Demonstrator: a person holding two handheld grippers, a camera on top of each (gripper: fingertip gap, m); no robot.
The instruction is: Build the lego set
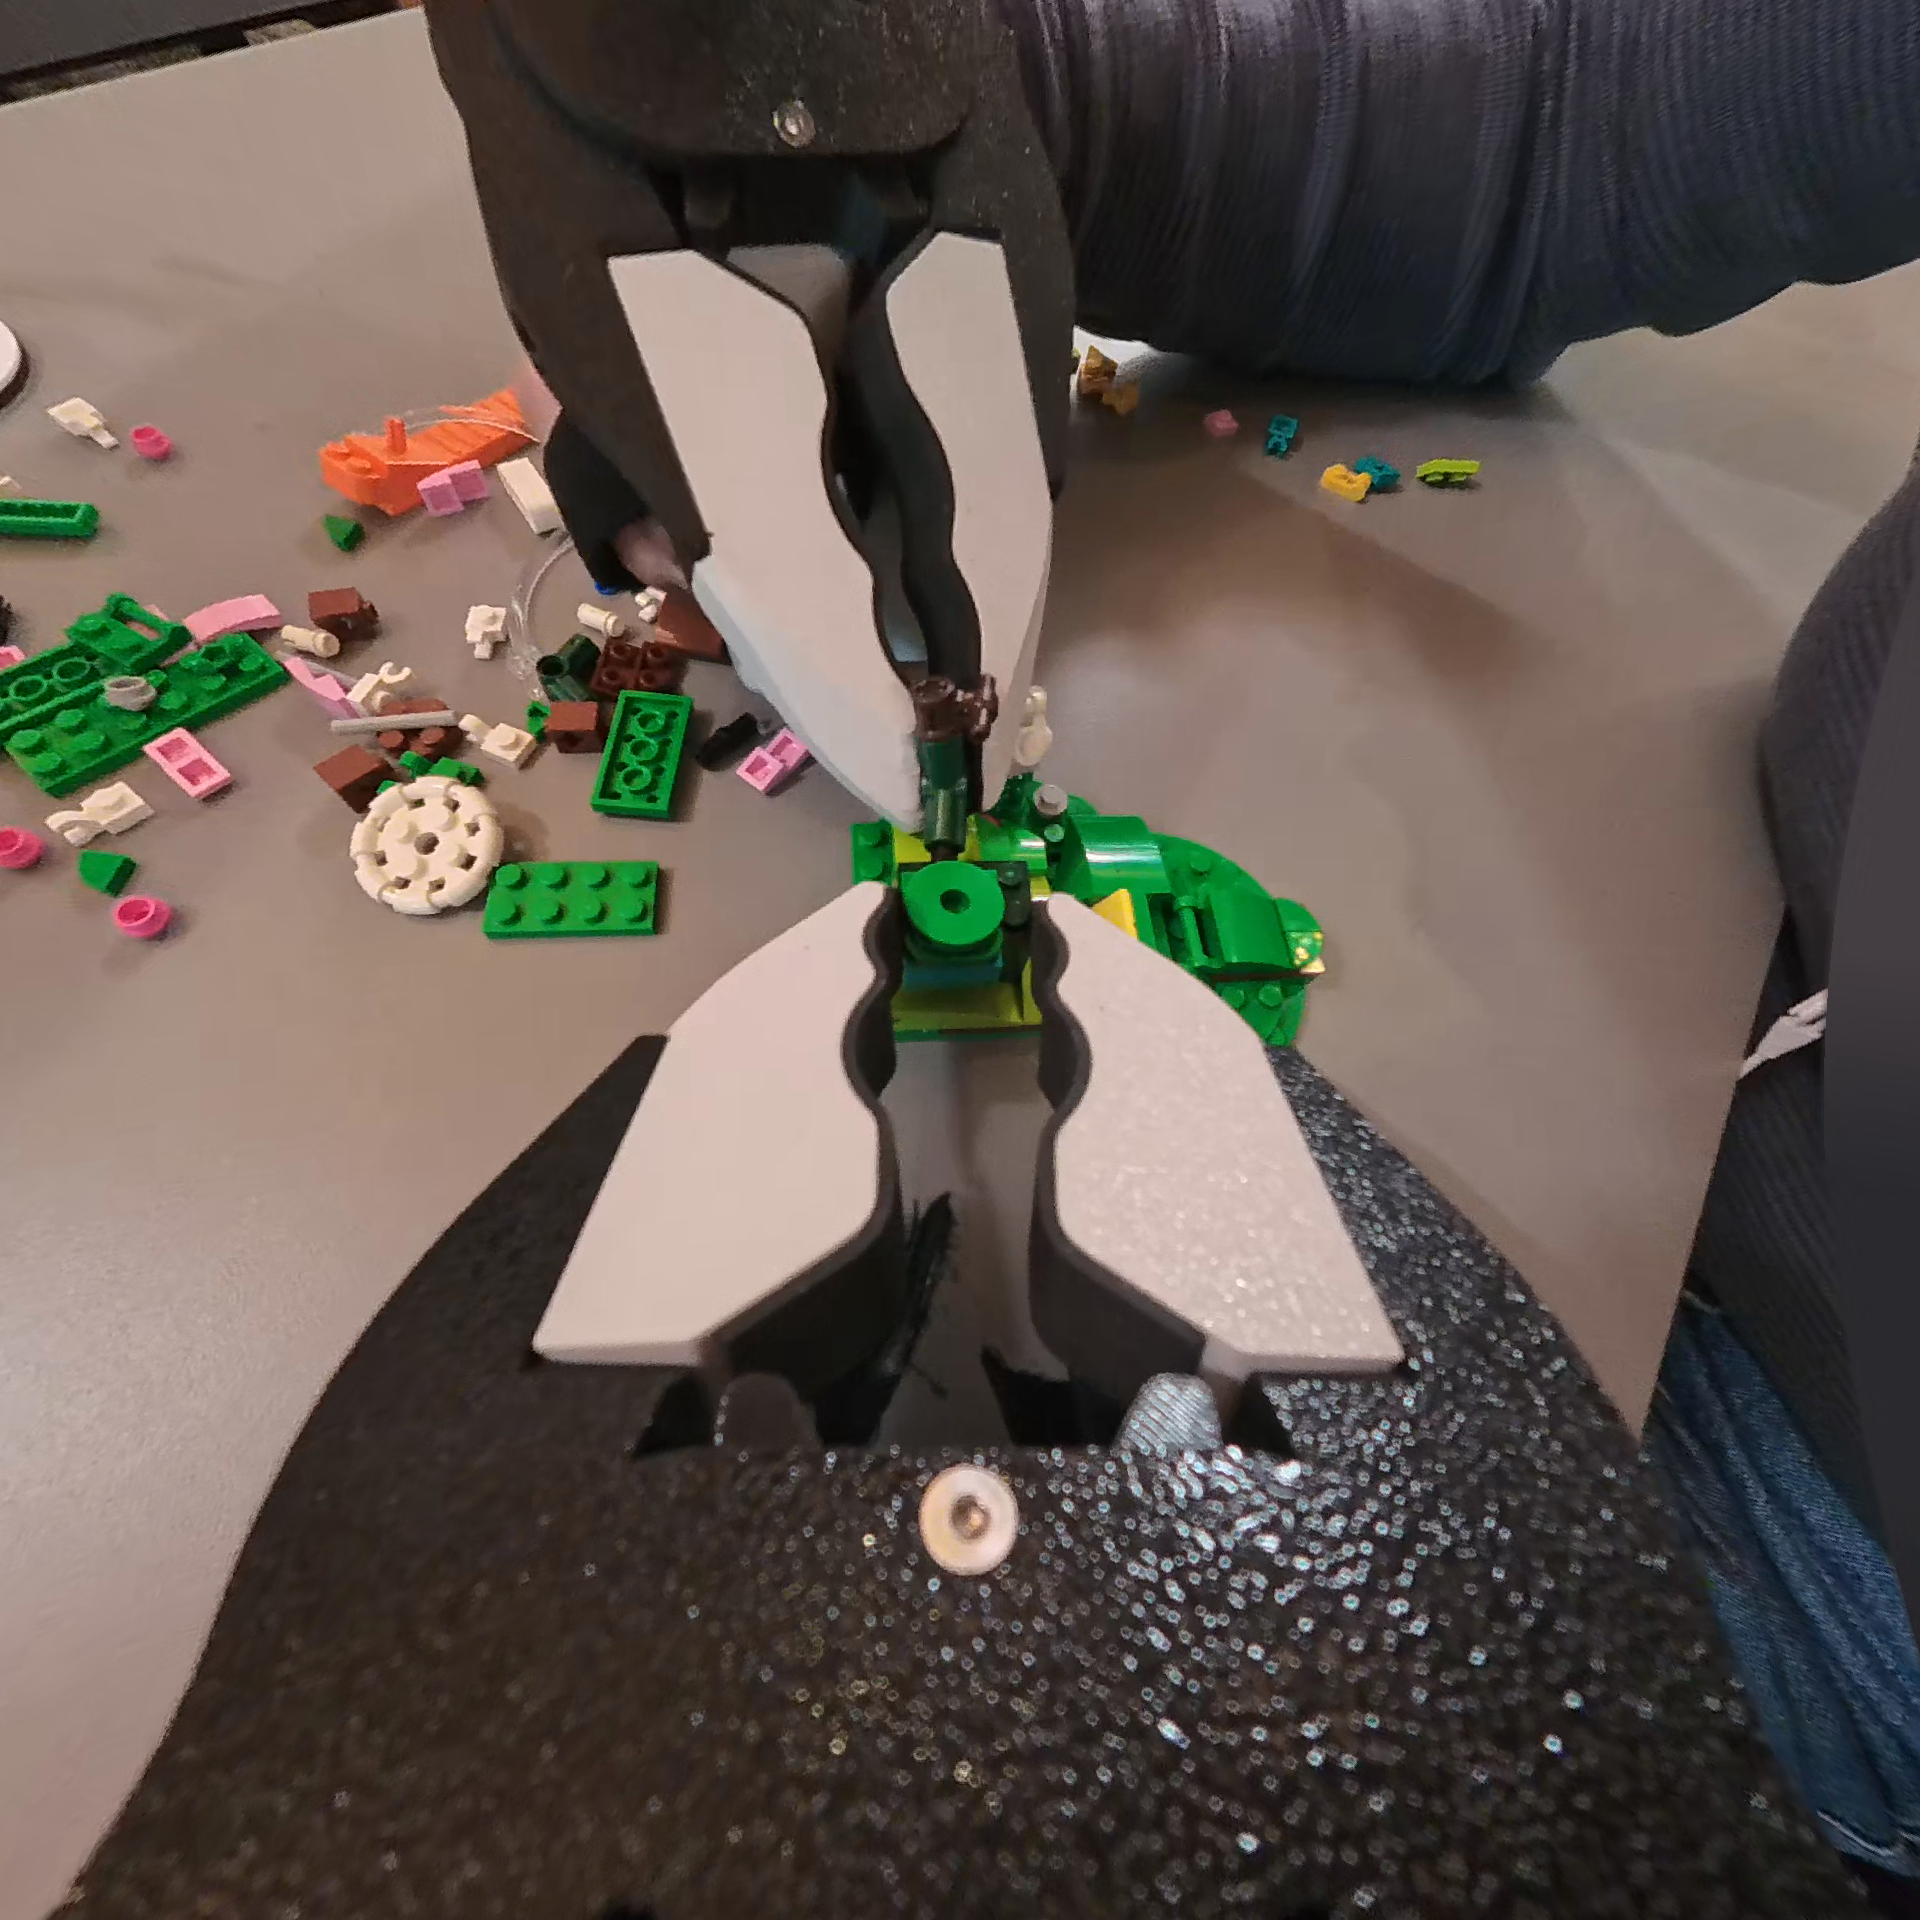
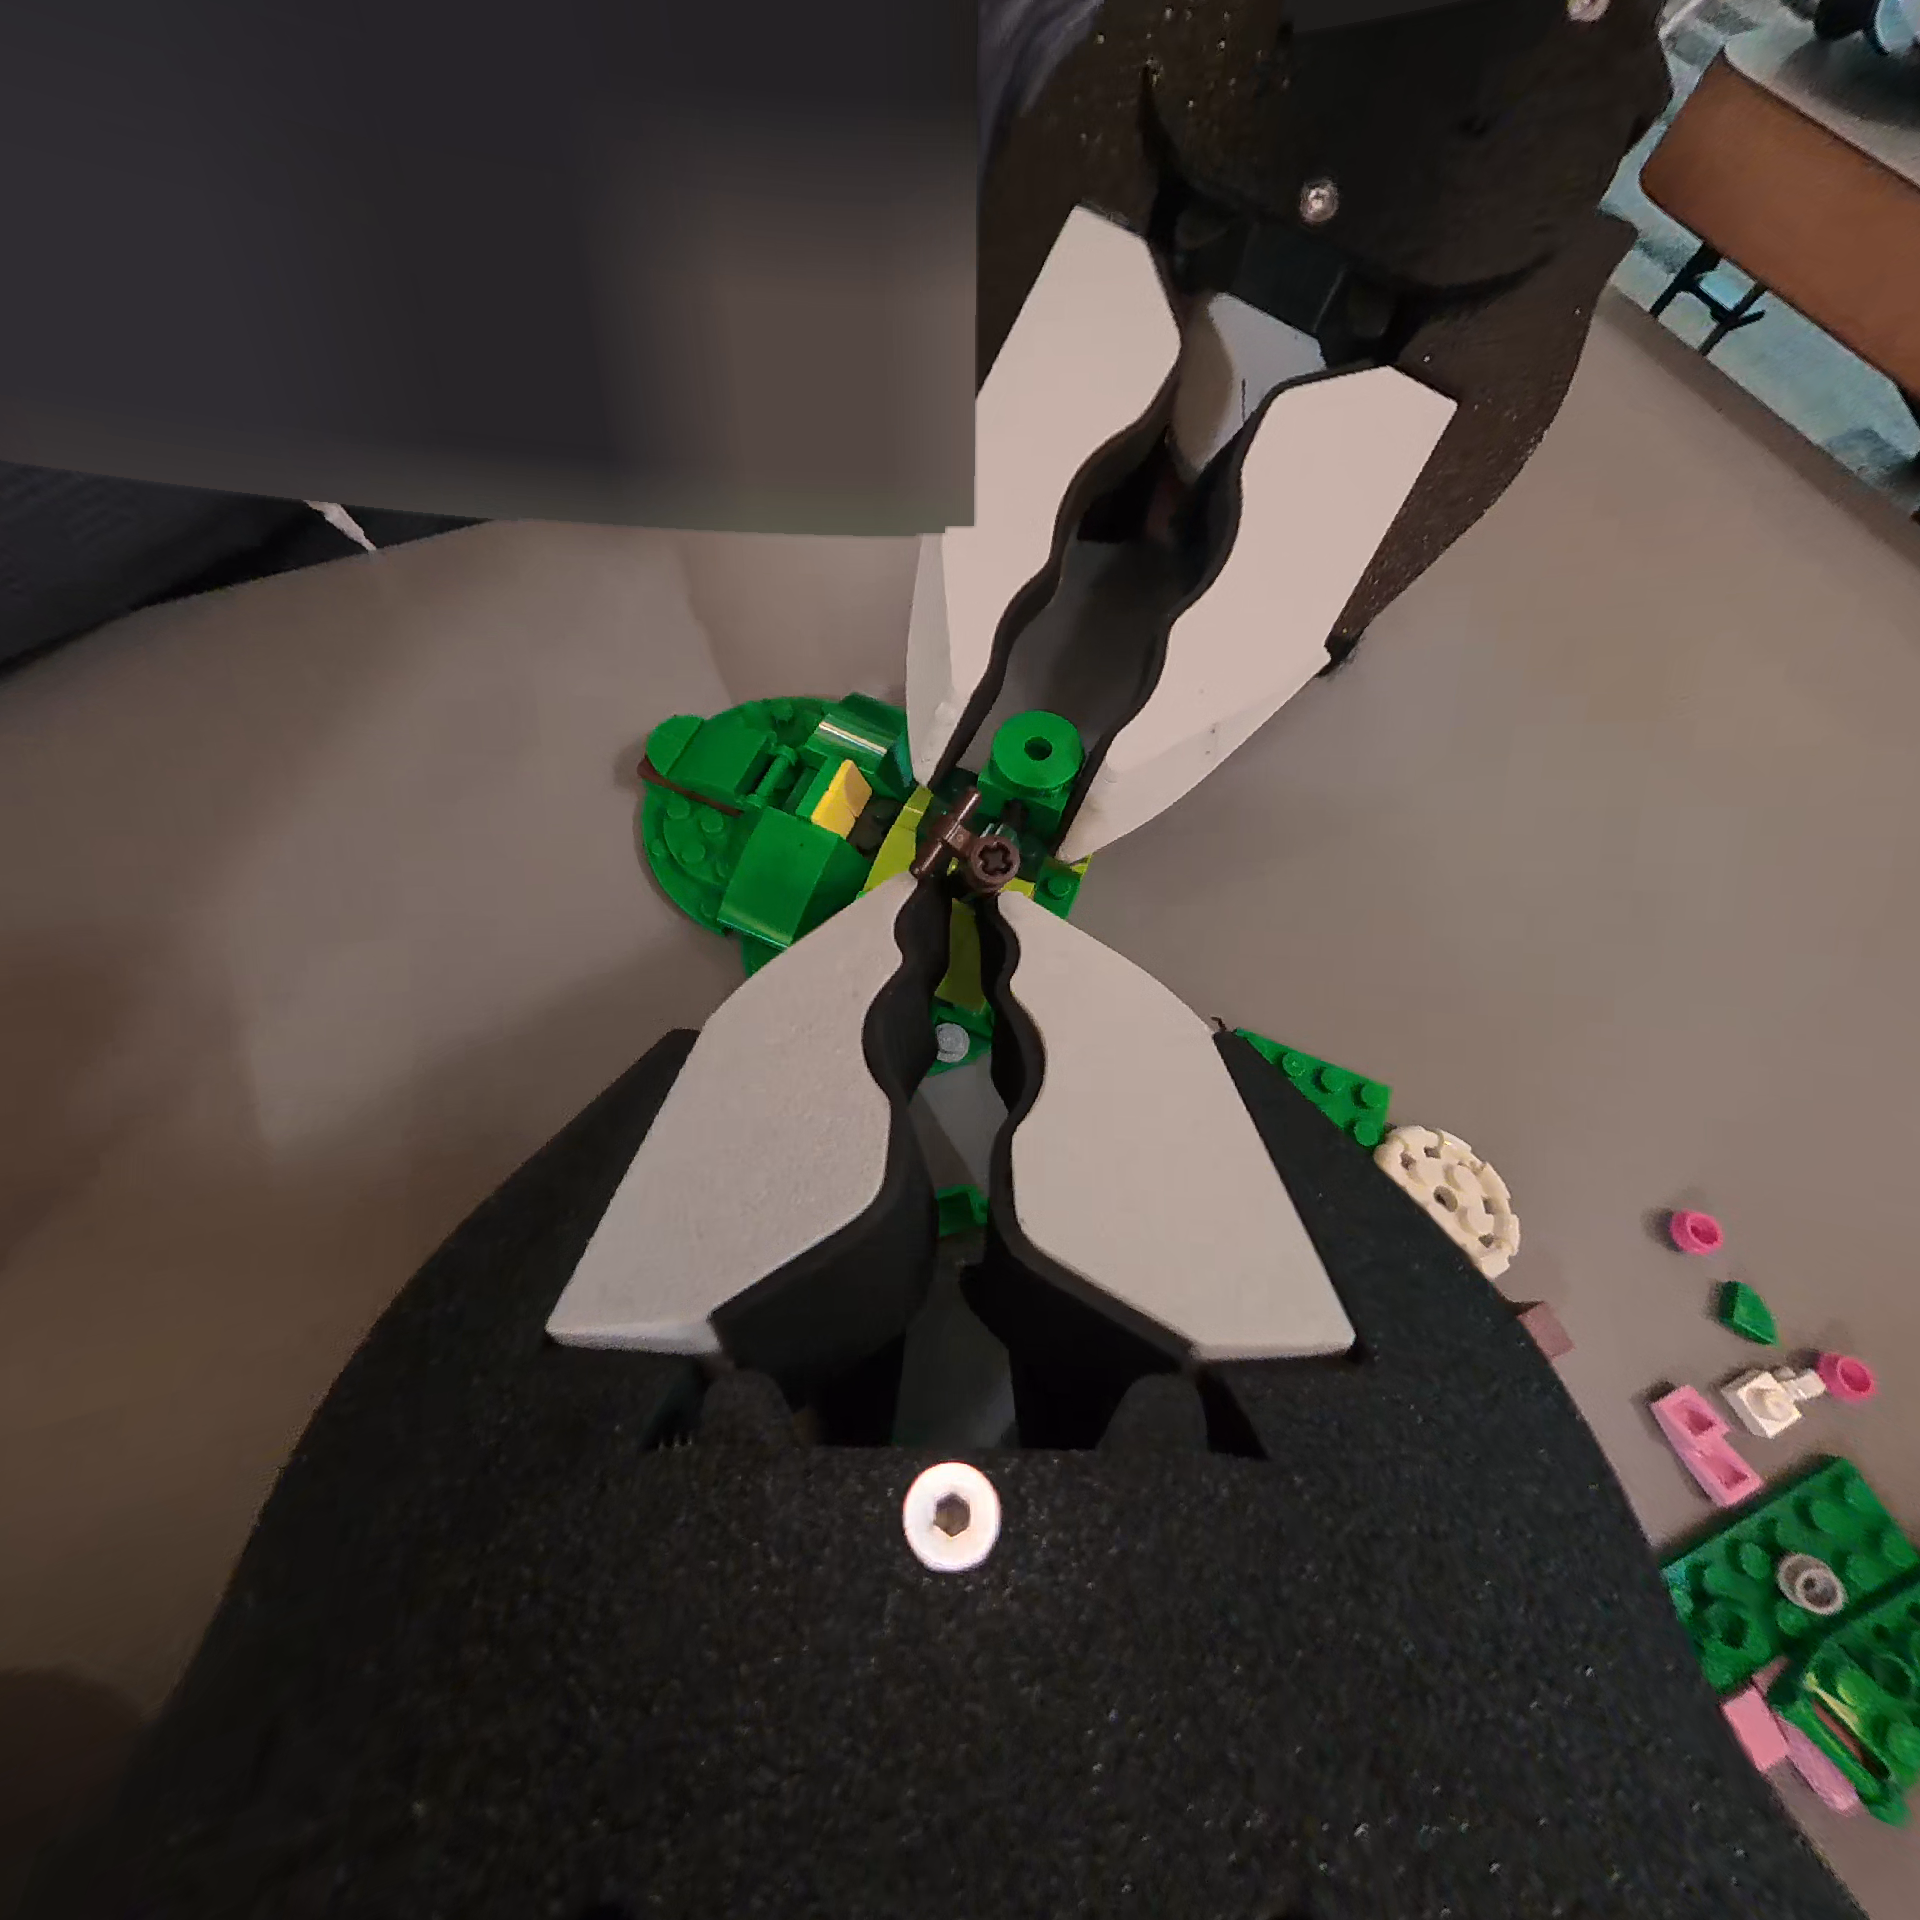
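Observation:
A green Lego build [image 1: 1174, 862] with curved slopes and lime plates sits on the grey table; it also shows in the right wrist view [image 2: 769, 862]. My left gripper [image 1: 961, 914] is shut on the build's round green stack [image 1: 948, 909], one finger on each side. My right gripper [image 2: 956, 899] is shut on a thin dark green stem with a brown top [image 2: 985, 862]. It holds the stem upright just behind the round stack, its lower end at the build. In the left wrist view the right gripper [image 1: 951, 800] comes in from above with the stem [image 1: 945, 769]. The left gripper [image 2: 1003, 800] shows from above in the right wrist view.
Loose bricks lie left of the build: a white round plate [image 1: 426, 847], green plates [image 1: 571, 899], an orange piece [image 1: 416, 457], brown, pink and white bits. A few small pieces [image 1: 1361, 478] lie far right. A person's dark sleeve [image 1: 1455, 187] rests behind. The table edge [image 1: 1704, 1195] runs on the right. My two grippers' fingertips are within a few centimetres of each other.

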